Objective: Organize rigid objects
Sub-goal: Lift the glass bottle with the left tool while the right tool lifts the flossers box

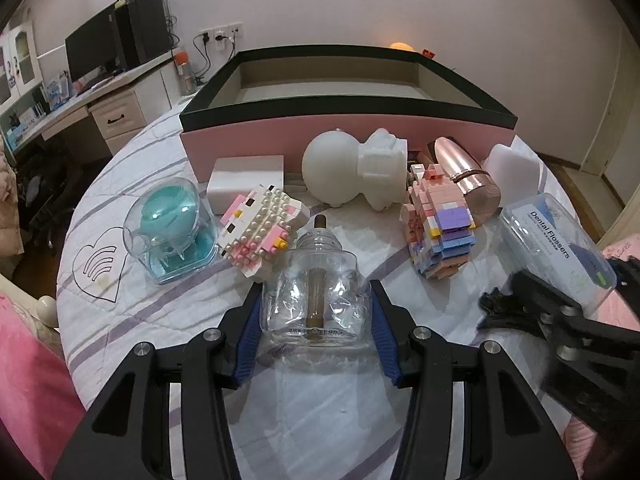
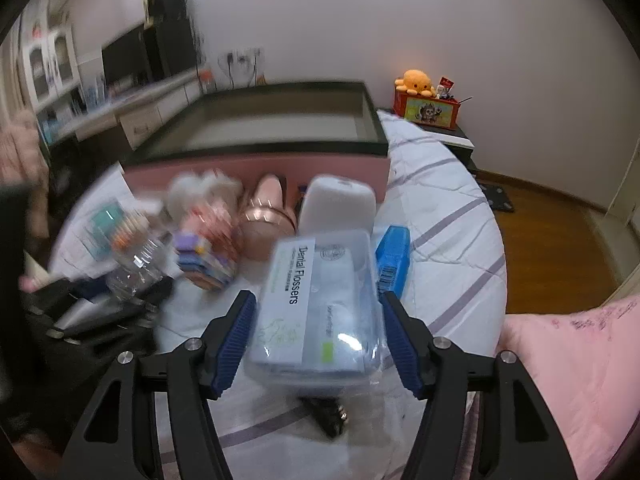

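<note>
A clear glass bottle (image 1: 320, 272) with a brown wick stem lies on the striped bedspread. My left gripper (image 1: 316, 300) has it between its blue pads (image 1: 248, 332), which touch both of its sides. A clear plastic box labelled Dental Flossers (image 2: 320, 320) sits between the pads of my right gripper (image 2: 317, 296), gripped on both sides. That box (image 1: 556, 248) also shows at the right of the left wrist view, with black fingers (image 1: 532, 300) around it. The surroundings in the right wrist view are blurred.
A large pink box with a black rim (image 1: 344, 110) stands open behind the objects. In front of it lie a white figurine (image 1: 340, 168), two brick models (image 1: 260, 236) (image 1: 440, 232), a teal item in a clear case (image 1: 172, 232), a rose-gold flask (image 1: 464, 172) and a blue pack (image 2: 394, 256).
</note>
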Action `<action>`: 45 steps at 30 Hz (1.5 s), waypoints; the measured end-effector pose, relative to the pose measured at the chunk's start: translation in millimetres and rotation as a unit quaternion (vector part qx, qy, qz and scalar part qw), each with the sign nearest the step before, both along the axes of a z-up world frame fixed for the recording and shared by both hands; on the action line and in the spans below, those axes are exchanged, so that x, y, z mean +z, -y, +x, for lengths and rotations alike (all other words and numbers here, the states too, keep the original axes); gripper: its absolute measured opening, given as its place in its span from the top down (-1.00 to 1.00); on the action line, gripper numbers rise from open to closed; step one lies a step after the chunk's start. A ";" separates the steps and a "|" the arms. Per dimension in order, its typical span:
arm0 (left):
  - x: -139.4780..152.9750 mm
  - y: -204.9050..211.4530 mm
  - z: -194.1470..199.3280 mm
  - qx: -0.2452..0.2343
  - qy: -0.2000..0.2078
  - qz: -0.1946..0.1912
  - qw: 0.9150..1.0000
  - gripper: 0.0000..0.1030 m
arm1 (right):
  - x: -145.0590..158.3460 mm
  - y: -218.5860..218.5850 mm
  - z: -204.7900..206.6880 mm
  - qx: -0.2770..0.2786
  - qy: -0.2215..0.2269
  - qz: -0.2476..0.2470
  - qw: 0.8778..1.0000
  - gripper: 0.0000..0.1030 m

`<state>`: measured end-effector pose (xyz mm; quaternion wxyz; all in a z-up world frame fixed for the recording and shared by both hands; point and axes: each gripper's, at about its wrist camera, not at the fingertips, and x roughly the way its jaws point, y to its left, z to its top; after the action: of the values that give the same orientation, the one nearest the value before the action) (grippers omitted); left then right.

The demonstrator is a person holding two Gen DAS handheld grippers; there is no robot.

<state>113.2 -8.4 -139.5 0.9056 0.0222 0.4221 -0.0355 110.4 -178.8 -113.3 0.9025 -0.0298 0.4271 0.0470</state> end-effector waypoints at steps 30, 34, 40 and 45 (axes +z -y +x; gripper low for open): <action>87.1 -19.9 -30.8 0.034 0.126 0.017 0.991 0.03 | 83.6 22.7 -41.9 -0.022 0.150 0.059 0.987 -0.22; 109.8 -20.2 -35.8 0.038 0.163 0.018 0.986 0.03 | 99.9 19.6 -48.8 -0.014 0.180 0.056 0.982 -0.23; 143.4 -22.6 -45.3 0.044 0.218 0.014 0.975 0.03 | 121.0 17.5 -58.3 -0.013 0.221 0.053 0.974 -0.23; 159.0 -23.4 -51.4 0.048 0.243 0.011 0.969 0.02 | 133.3 18.0 -64.0 -0.014 0.247 0.054 0.968 -0.23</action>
<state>61.8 15.0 19.5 0.9814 0.0201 0.1901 0.0188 46.4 -196.8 20.0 0.9808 0.0140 0.1885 0.0481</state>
